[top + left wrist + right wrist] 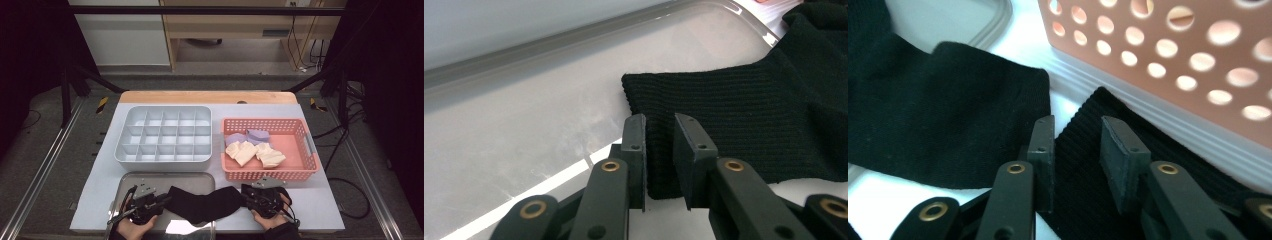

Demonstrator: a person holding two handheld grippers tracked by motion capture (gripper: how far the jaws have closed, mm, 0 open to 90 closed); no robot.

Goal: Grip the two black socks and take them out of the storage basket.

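Partly, the black sock (202, 202) hides the tray (165, 176).

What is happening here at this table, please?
A person holds a gripper in each hand and works on a black sock that lies partly on a metal tray. The left gripper has the ribbed cuff between its jaws; the right gripper has black ribbed fabric between its jaws, beside the pink basket, which holds more socks. The grey divided box has nothing in it.

Black sock (200, 202) ends hidden under both tools; tray (165, 176) front cut off.
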